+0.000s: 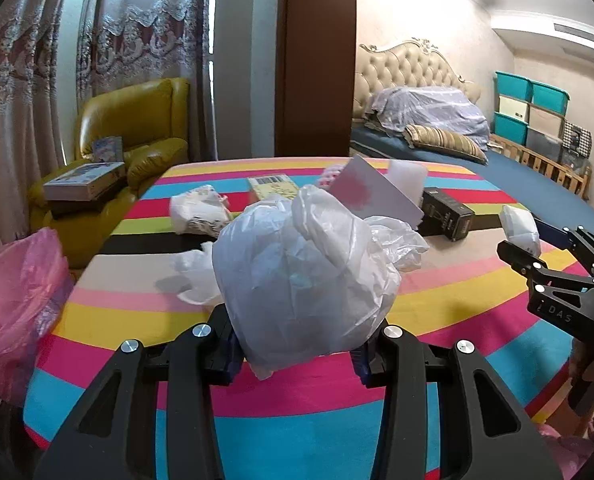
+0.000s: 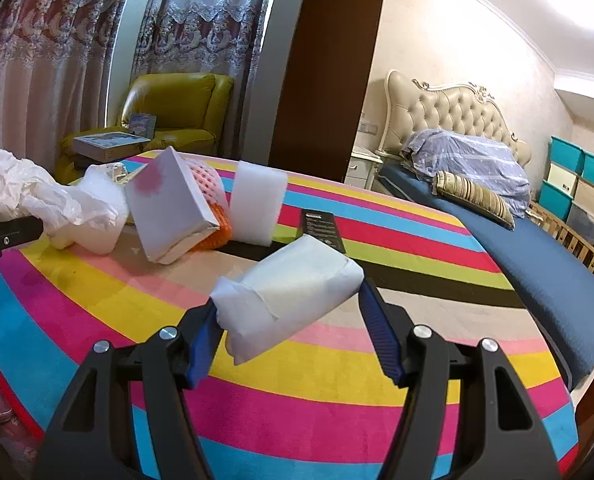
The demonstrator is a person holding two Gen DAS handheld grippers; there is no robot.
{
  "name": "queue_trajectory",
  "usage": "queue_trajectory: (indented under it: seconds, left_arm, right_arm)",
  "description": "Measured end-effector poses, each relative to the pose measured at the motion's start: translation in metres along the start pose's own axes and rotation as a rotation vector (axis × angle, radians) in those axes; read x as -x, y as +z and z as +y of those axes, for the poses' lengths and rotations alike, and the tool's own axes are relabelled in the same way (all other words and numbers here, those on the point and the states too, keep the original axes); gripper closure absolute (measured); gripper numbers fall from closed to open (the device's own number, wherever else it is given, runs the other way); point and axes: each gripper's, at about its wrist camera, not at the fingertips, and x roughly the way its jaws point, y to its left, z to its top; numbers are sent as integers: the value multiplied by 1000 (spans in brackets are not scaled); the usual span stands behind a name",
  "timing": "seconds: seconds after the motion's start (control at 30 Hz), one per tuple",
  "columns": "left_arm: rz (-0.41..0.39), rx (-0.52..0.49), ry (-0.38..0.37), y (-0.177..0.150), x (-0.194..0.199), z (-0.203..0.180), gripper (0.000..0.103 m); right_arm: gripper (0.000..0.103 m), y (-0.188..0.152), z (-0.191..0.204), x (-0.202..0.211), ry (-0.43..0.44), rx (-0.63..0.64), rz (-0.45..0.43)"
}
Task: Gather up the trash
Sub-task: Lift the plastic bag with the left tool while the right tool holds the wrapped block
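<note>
In the left wrist view my left gripper point(image 1: 301, 336) is shut on a crumpled white plastic bag point(image 1: 305, 272), held just above the striped tablecloth point(image 1: 297, 432). My right gripper point(image 2: 289, 304) is shut on a white foam-wrapped packet point(image 2: 293, 292), gripped across its ends and lifted off the cloth. That packet point(image 1: 519, 228) and the right gripper point(image 1: 541, 246) also show at the right edge of the left wrist view. The bag point(image 2: 21, 188) hangs at the far left of the right wrist view.
On the cloth point(image 2: 337, 400) lie a white box with a pink stain point(image 2: 169, 204), a white foam block point(image 2: 259, 208), a black box point(image 2: 323, 230) and pink and orange foam netting point(image 2: 217, 236). A pink bin bag point(image 1: 17, 292) stands off the table's left side. A bed point(image 2: 537, 264) lies to the right.
</note>
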Motion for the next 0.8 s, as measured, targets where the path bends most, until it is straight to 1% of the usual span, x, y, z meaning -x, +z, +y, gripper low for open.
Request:
queue_trajectory:
  seconds: [0.27, 0.6, 0.8]
  left_arm:
    - [-46, 12, 33, 1, 18, 17, 64]
    - [-83, 42, 74, -4, 38, 47, 63]
    - [-104, 42, 148, -6, 54, 66, 64]
  right_arm:
    - [40, 12, 26, 15, 27, 72, -35]
    - [40, 22, 67, 26, 77, 167, -44]
    - [40, 33, 86, 36, 157, 203, -54]
